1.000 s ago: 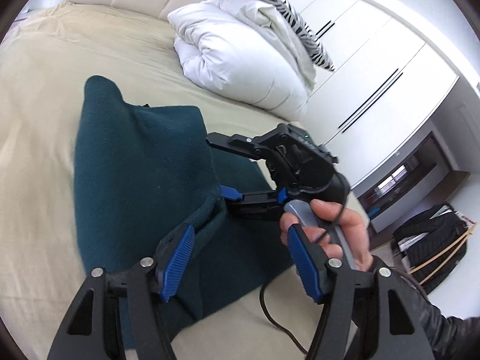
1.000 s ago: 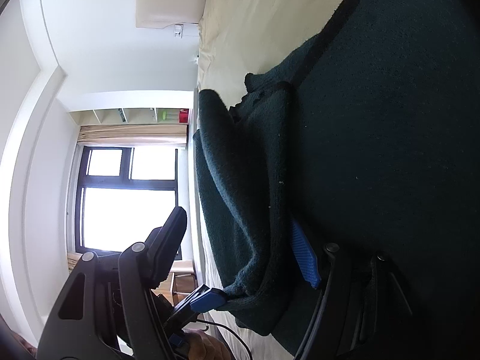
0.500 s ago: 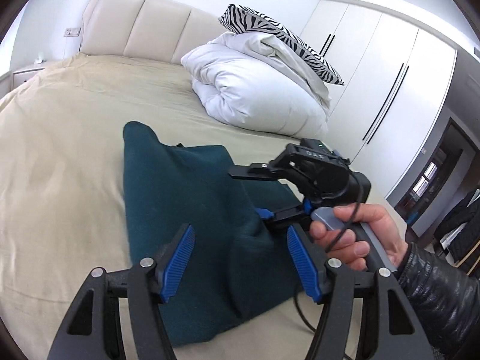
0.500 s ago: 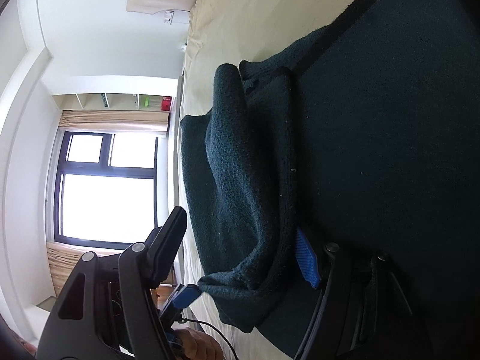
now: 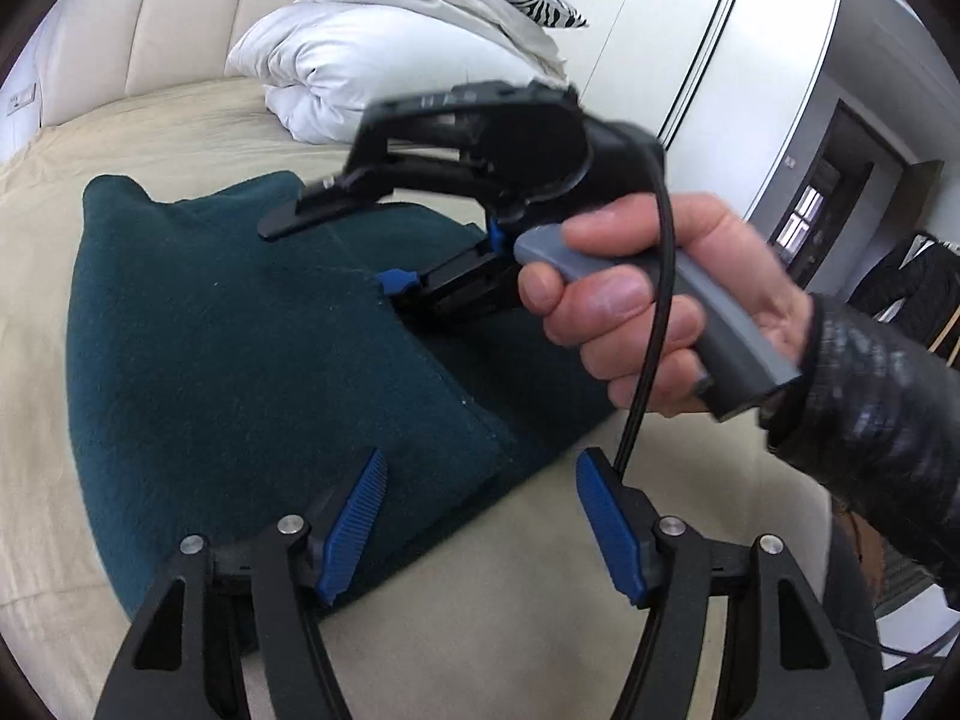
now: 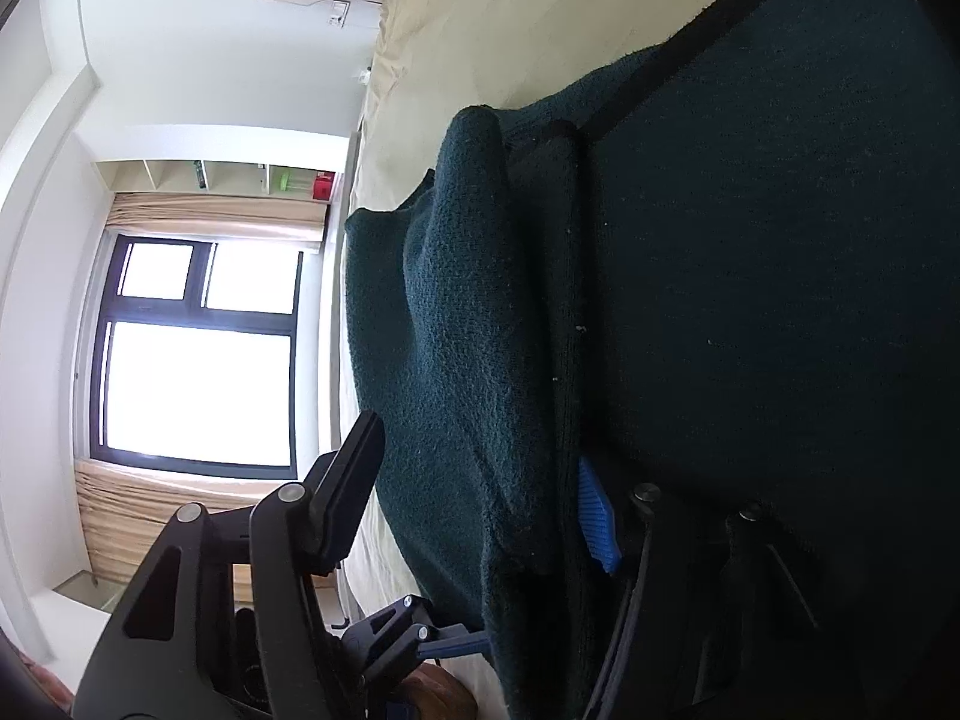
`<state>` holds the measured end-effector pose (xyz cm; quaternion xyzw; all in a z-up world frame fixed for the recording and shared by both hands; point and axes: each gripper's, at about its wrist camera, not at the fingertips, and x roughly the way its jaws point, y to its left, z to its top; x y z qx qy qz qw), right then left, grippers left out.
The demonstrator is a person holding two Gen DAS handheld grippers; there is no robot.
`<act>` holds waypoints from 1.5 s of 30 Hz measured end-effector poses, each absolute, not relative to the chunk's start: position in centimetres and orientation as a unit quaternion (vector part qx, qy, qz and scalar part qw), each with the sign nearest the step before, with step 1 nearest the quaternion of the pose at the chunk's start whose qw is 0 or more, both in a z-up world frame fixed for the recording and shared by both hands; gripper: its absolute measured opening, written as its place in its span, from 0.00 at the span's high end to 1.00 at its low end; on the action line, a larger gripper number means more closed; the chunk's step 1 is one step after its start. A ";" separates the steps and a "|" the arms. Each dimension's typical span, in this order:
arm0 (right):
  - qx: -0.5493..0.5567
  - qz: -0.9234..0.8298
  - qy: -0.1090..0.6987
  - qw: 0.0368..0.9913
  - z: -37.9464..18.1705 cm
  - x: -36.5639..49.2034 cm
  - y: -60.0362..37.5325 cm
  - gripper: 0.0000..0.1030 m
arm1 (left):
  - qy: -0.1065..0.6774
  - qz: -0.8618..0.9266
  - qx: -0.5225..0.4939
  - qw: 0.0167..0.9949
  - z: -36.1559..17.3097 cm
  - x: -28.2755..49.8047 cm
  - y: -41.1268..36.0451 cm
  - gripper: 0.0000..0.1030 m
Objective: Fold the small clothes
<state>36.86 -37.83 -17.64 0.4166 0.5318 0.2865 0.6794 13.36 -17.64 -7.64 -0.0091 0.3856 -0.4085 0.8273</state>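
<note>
Left wrist view shows my left gripper (image 5: 477, 516) spread wide and holding nothing, hovering over the near edge of the green cloth (image 5: 240, 348), which lies folded on the bed (image 5: 150, 138). One pad (image 5: 354, 522) sits above the cloth's corner, the other above bare sheet. Ahead, my right hand (image 5: 648, 306) holds the right gripper (image 5: 336, 246), also open: its lower finger is tucked under the folded flap, its upper finger is above the cloth. A black cable (image 5: 654, 324) hangs across my hand. White duvet (image 5: 390, 60) is piled by the headboard. From the right wrist, that gripper (image 6: 480, 492) straddles a thick fold of cloth (image 6: 468, 324) without pinching it; a window (image 6: 198, 360) is beyond.
</note>
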 end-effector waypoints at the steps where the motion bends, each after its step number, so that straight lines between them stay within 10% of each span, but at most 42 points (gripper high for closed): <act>1: 0.412 0.285 0.534 0.682 -17.6 36.8 -37.9 0.52 | 0.383 -0.406 -0.011 0.830 -7.4 13.2 -16.9 0.34; 6: 0.353 0.253 0.551 0.713 -17.1 36.4 -37.4 0.84 | 0.386 -0.393 -0.039 0.834 -6.9 13.7 -13.1 0.34; 10: 0.322 0.246 0.545 0.735 -15.4 35.6 -37.9 0.89 | 0.388 -0.371 -0.077 0.840 -6.5 14.6 -10.4 0.33; 40: 0.386 0.161 0.498 0.760 -15.0 29.1 -52.9 0.90 | 0.413 -0.324 -0.038 0.850 -7.6 21.5 -18.8 0.32; 45: 0.355 0.089 0.491 0.790 -12.4 26.7 -53.8 0.68 | 0.409 -0.321 -0.040 0.853 -7.1 21.1 -18.1 0.32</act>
